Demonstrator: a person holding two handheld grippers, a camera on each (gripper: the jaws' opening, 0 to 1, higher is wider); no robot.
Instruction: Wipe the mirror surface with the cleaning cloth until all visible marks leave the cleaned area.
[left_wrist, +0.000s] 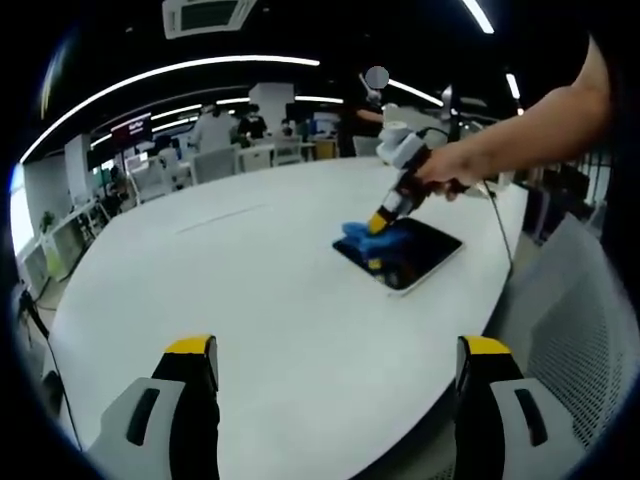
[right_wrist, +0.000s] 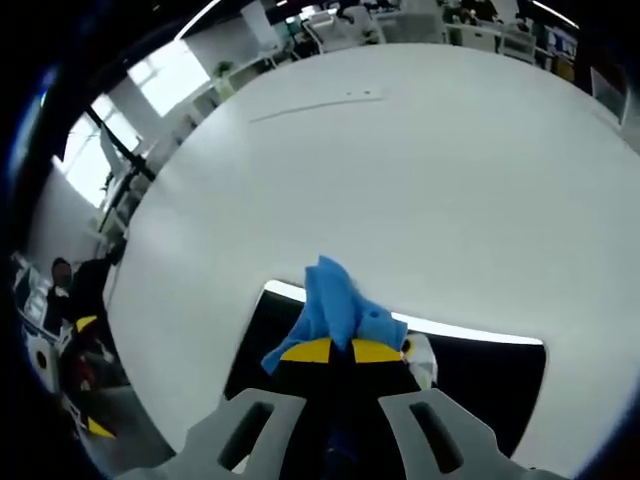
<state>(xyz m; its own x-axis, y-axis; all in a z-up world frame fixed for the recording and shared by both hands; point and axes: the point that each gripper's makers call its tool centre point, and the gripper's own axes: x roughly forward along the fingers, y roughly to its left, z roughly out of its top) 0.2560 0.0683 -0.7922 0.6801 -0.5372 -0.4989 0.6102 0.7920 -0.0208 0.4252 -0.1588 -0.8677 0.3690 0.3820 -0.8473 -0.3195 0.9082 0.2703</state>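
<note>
A dark rectangular mirror (left_wrist: 412, 252) with a pale rim lies flat on the white table (left_wrist: 250, 290), right of centre. On its near-left part rests a blue cloth (left_wrist: 372, 238), pinched by my right gripper (left_wrist: 380, 220), which a person's hand holds from the upper right. In the right gripper view the yellow-tipped jaws are shut on the blue cloth (right_wrist: 335, 305) and press it onto the mirror (right_wrist: 480, 385), whose dark glass reflects the gripper. My left gripper (left_wrist: 338, 355) hangs open above the table's near edge, well short of the mirror, holding nothing.
The white table's curved edge (left_wrist: 505, 280) runs just right of the mirror, with a mesh chair back (left_wrist: 580, 330) beyond it. Desks, chairs and people (left_wrist: 215, 130) fill the office behind the far side. A cable (left_wrist: 500, 225) trails from the right gripper.
</note>
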